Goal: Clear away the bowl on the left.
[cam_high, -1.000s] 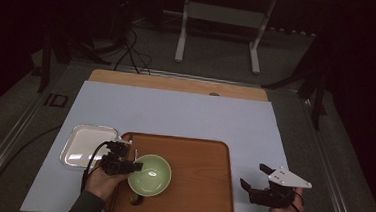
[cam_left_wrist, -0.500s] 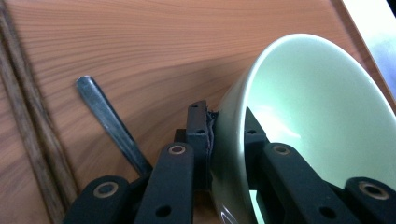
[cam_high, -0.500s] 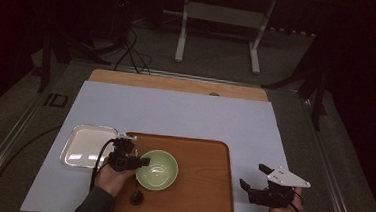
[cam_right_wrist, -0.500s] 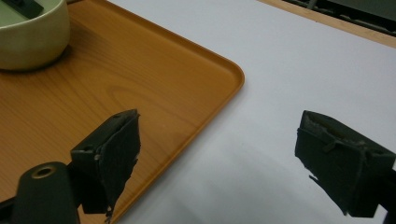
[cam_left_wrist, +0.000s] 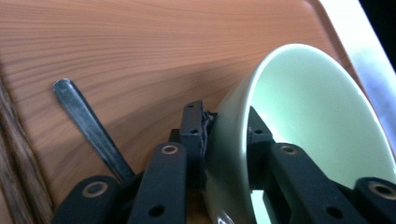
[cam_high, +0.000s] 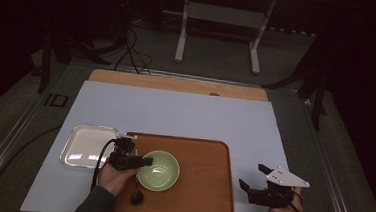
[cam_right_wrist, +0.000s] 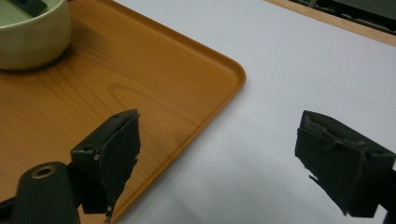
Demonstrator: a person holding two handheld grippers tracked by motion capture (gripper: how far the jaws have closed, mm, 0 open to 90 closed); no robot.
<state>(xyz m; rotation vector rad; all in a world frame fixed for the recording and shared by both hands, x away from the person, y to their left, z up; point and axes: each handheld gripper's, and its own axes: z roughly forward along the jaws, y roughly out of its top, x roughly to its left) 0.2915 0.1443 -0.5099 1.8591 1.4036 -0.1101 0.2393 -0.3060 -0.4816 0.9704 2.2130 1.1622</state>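
Note:
A pale green bowl point(cam_high: 159, 170) stands on the left half of a wooden tray point(cam_high: 205, 187). My left gripper point(cam_high: 146, 160) is shut on the bowl's left rim. In the left gripper view one jaw is outside the bowl point(cam_left_wrist: 308, 121) wall and one inside, with the gripper point(cam_left_wrist: 226, 126) pinching the rim. A dark metal spoon point(cam_high: 136, 197) lies on the tray in front of the bowl, and its handle point(cam_left_wrist: 88, 126) shows beside the jaws. My right gripper point(cam_high: 253, 183) hovers open off the tray's right edge. Its jaws point(cam_right_wrist: 229, 154) stand wide apart with nothing between them.
A shiny white rectangular tray point(cam_high: 85, 144) sits left of the wooden tray, touching its corner. Both rest on a pale blue mat point(cam_high: 200, 117) over the table. In the right gripper view the wooden tray's corner point(cam_right_wrist: 224, 70) and the bowl point(cam_right_wrist: 32, 37) show.
My left gripper has carried the bowl a little right and away across the wooden tray, uncovering the spoon near the front edge. The right gripper has stayed put, open.

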